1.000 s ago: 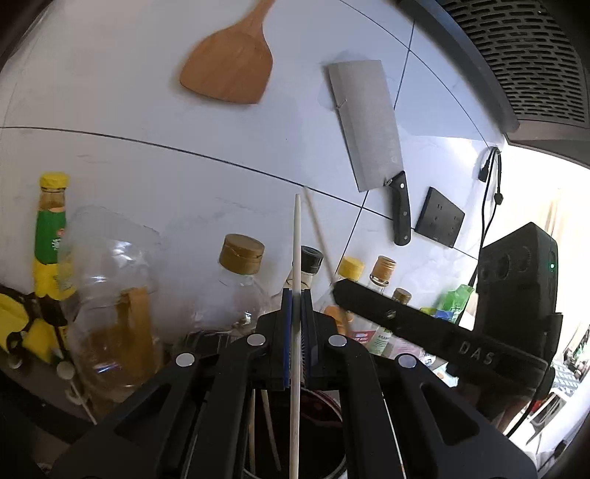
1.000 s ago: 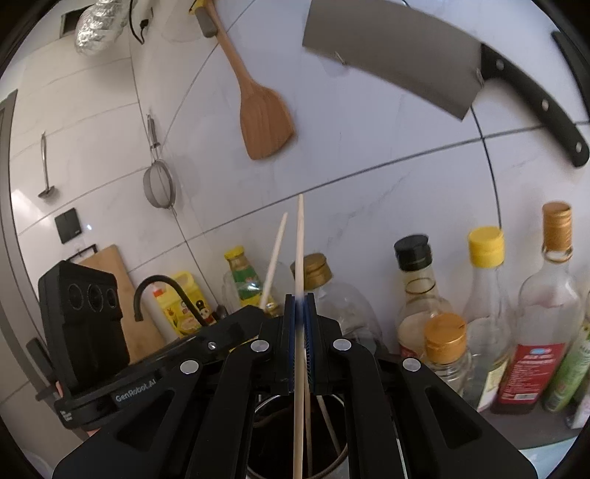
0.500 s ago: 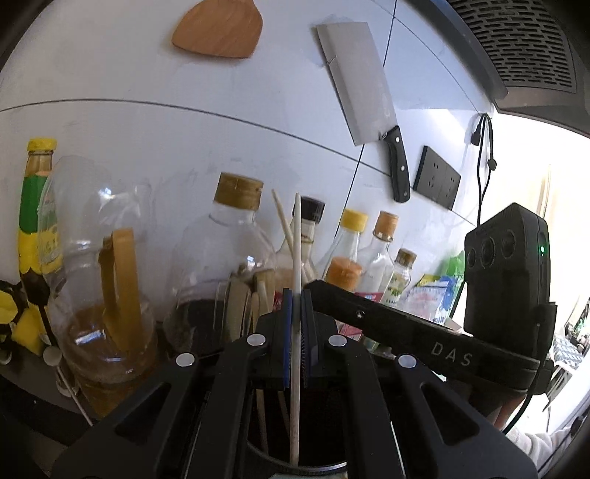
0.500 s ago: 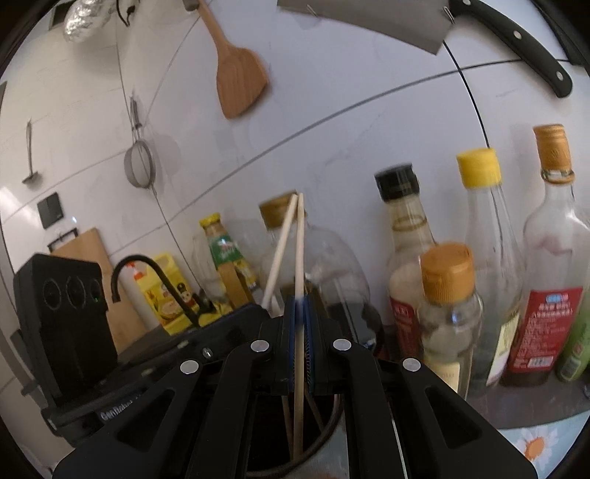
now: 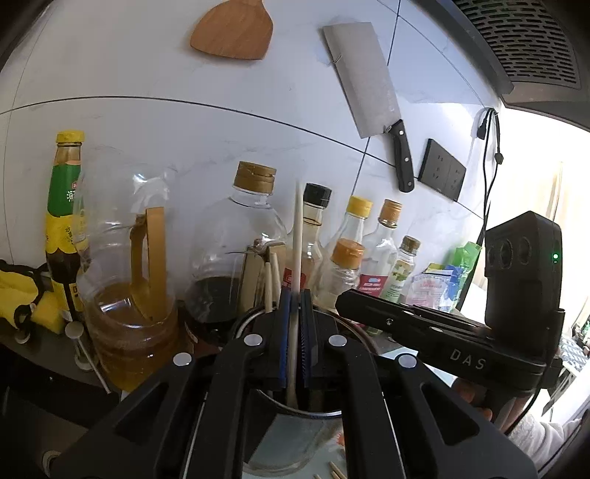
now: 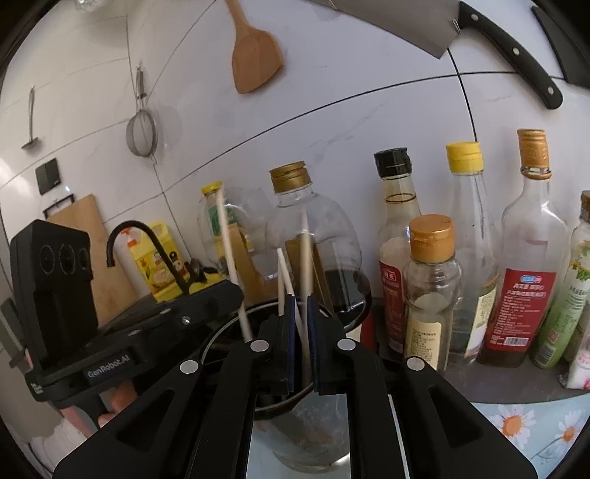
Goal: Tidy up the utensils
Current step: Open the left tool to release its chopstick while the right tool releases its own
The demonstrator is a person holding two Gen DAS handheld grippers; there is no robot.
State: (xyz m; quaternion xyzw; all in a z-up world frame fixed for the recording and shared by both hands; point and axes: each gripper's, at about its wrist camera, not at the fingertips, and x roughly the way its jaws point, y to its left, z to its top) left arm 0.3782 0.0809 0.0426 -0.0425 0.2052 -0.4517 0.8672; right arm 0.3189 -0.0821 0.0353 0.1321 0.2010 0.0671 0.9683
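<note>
A glass utensil holder (image 5: 295, 446) with a dark rim stands right below both grippers; in the right wrist view the holder's rim (image 6: 217, 331) shows too. My left gripper (image 5: 292, 324) is shut on a pale chopstick (image 5: 297, 235), which stands upright with its lower end inside the holder. My right gripper (image 6: 301, 324) has its jaws opening, and a slim gap shows beside the chopstick (image 6: 304, 250) that stands between its pads, tip down in the holder. Other chopsticks (image 6: 282, 272) lean inside. The left gripper's chopstick (image 6: 228, 254) slants in from the left.
Sauce and oil bottles (image 6: 461, 258) crowd the back of the counter, with a large oil jug (image 5: 129, 287) at left. A cleaver (image 5: 368, 81) and wooden spatula (image 5: 236, 33) hang on the tiled wall. A black faucet (image 6: 140, 239) stands left. Loose sticks (image 5: 333, 473) lie on the table.
Both grippers have come down, so both chopsticks reach deeper into the holder. The right gripper's pads have parted slightly from its chopstick.
</note>
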